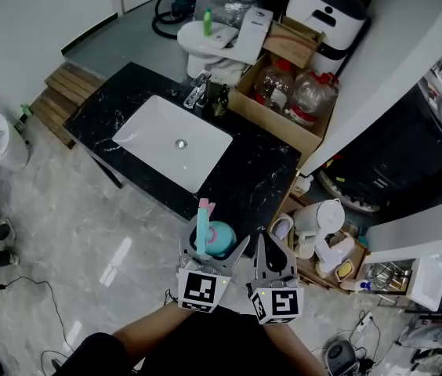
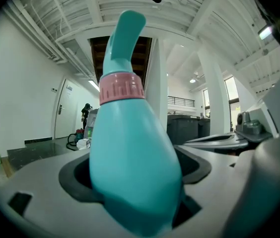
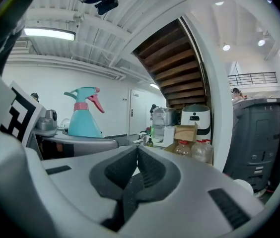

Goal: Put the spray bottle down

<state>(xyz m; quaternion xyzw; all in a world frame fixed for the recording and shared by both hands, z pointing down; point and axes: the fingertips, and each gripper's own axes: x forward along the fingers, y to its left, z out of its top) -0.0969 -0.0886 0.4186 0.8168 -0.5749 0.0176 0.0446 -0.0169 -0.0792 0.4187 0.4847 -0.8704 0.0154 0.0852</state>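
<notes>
Black marble counter [image 1: 262, 180] ahead: the left gripper [image 1: 212, 247], clamping a teal plastic spray bottle [image 2: 132, 162], likely must next lower it upright there; right gripper [image 3: 136, 153] pinched together, empty.

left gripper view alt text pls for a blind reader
A teal spray bottle with a pink collar stands upright, clamped in the left gripper's jaws, filling the frame's middle. White walls and a door lie behind.

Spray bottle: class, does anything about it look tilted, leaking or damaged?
Nothing stands out. The teal spray bottle sits upright between the left gripper's jaws, looks intact, and shows no drips or spill.
</notes>
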